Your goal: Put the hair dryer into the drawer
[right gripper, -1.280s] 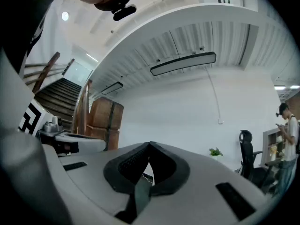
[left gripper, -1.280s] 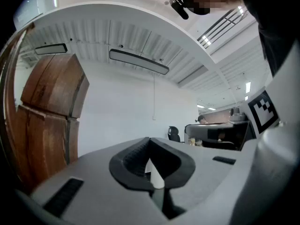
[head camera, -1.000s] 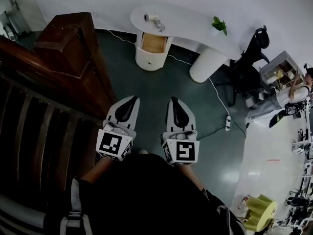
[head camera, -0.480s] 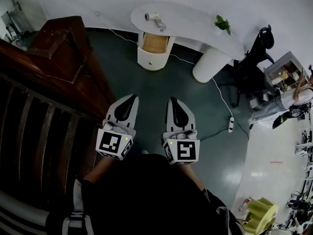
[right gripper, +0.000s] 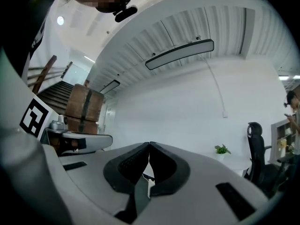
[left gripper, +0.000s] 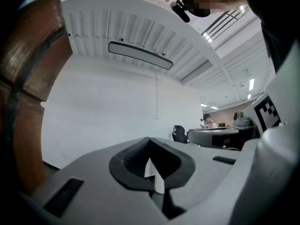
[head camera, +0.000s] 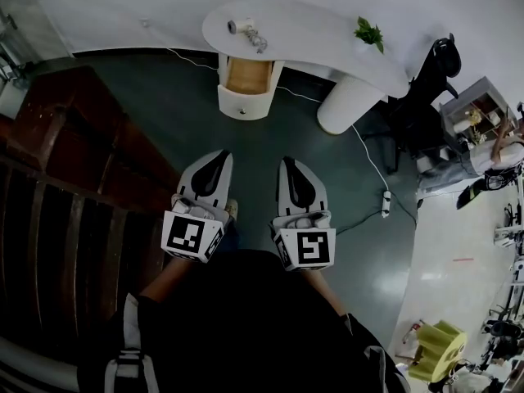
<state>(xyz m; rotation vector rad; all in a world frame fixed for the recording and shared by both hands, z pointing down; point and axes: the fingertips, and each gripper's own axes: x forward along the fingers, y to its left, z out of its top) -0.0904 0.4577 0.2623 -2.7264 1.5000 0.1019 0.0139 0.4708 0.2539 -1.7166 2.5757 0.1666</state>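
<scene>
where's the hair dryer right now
In the head view, the hair dryer lies at the top, on the left end of the curved white desk, just behind the open drawer.

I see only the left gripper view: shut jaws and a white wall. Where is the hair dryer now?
Observer: The head view shows the hair dryer lying on the white desk, near its left end in that picture.
Operator: Is the drawer open already?
Observer: Yes, the drawer just below the hair dryer stands pulled out, with its wooden inside showing.
</scene>
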